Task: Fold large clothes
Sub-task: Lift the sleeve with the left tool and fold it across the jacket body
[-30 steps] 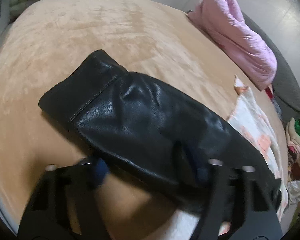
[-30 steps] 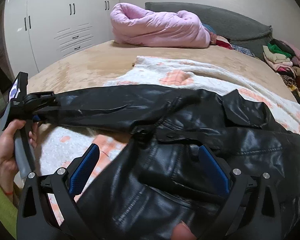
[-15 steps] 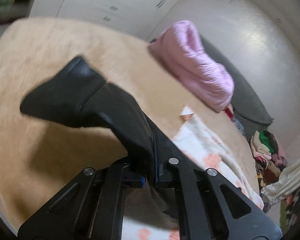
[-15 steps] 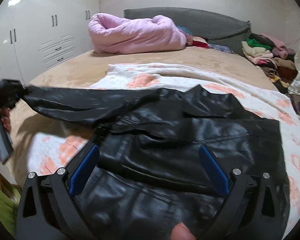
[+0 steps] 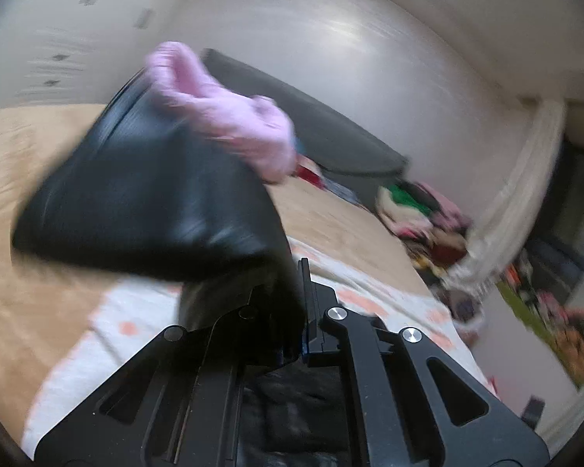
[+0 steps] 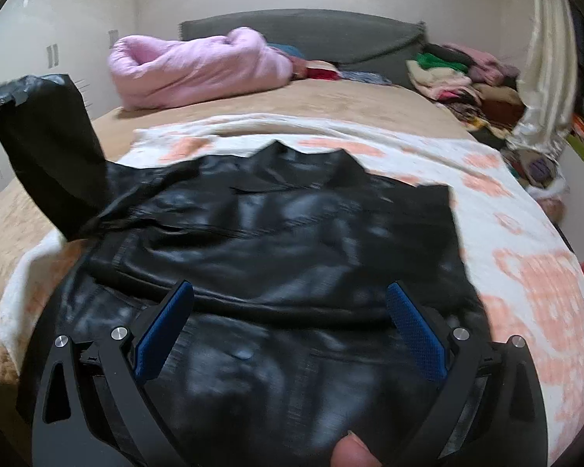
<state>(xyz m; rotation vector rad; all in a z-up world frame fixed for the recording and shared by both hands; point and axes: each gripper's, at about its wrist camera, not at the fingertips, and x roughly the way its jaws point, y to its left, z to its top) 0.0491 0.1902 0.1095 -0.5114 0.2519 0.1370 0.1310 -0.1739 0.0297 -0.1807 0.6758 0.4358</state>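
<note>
Your left gripper has clamped onto the sleeve of the black leather jacket; a second ago its jaws stood apart around that sleeve as it lay flat on the bed. Now the pads are pinched tight on the leather and the sleeve is lifted clear, its cuff end hanging out toward ten o'clock in the left view. In the right view that raised sleeve stands up at nine o'clock from the jacket's shoulder, while the body lies spread, collar toward twelve, on the white and peach blanket. Your right gripper hovers over the lower front with jaws wide apart, holding nothing. With the sleeve in hand, the likely next step is carrying it across the chest to begin the fold; the pink quilt at twelve lies well apart.
</note>
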